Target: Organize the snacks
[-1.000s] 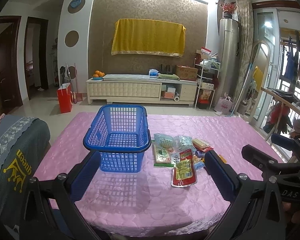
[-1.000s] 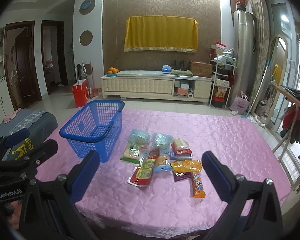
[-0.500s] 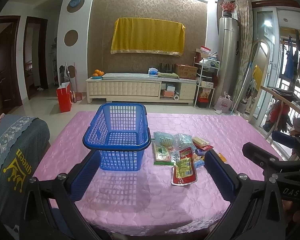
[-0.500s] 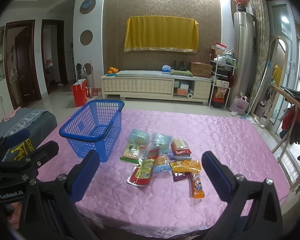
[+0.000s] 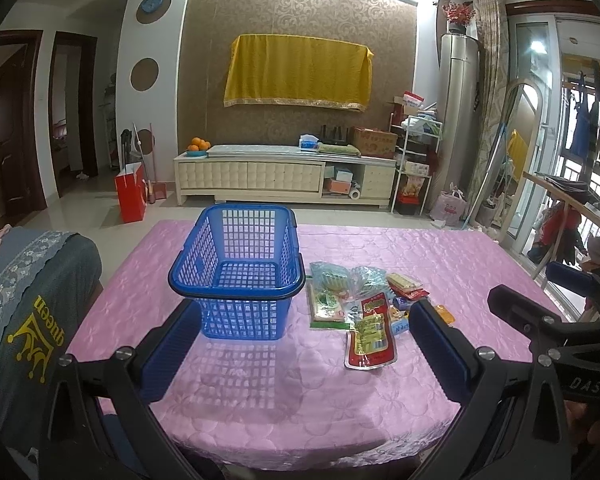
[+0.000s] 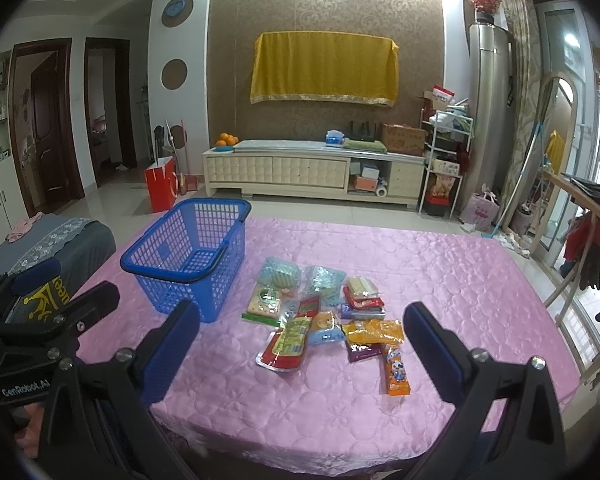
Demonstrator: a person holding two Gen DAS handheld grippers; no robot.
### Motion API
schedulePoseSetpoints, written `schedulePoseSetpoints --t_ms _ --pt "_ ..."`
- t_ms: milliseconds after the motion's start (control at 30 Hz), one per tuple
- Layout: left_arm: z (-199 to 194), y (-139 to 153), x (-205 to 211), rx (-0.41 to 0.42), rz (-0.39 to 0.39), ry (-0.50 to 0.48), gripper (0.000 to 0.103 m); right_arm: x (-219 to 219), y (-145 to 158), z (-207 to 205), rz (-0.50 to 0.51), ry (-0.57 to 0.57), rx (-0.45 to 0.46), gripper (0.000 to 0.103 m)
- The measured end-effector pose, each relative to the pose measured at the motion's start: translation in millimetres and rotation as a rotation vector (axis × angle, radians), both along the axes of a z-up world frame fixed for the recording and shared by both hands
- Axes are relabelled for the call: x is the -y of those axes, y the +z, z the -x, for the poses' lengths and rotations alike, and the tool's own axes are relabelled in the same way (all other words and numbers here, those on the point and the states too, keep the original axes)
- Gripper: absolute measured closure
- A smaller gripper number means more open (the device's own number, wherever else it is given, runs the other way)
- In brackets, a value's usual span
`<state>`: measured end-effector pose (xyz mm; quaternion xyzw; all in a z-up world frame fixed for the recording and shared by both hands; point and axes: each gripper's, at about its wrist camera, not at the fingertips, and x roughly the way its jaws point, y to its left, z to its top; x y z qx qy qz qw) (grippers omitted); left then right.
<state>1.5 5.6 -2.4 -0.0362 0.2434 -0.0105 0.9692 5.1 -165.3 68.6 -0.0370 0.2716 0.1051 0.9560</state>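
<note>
Bare pink tablecloth (image 6: 440,280) right of the snack pile (image 6: 324,320); open near edge too. Blocked left by the blue basket (image 6: 188,256) (touching nothing).

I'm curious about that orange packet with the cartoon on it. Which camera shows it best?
The right wrist view. There the orange packet lies in full sight at the near right edge of the snack pile. In the left wrist view only a small orange corner peeks out behind the left gripper's right finger.
</note>
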Motion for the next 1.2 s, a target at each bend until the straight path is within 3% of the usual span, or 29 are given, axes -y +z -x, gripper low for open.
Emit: schedulePoseSetpoints --t_ms 767,1067,1200 --pt "-1.8 7.9 6.5 -0.004 0.017 -0.020 0.001 5.0 3.7 5.5 0.000 -0.004 0.017 0.000" --pt "-40.1 15.1 31.4 -0.036 -0.039 -0.123 0.001 27.3 15.0 -5.3 0.055 -0.103 0.105 0.000" --pt "-62.8 7.3 42.1 -0.081 -0.047 -0.171 0.000 45.7 8.0 -24.7 -0.023 -0.113 0.045 0.000"
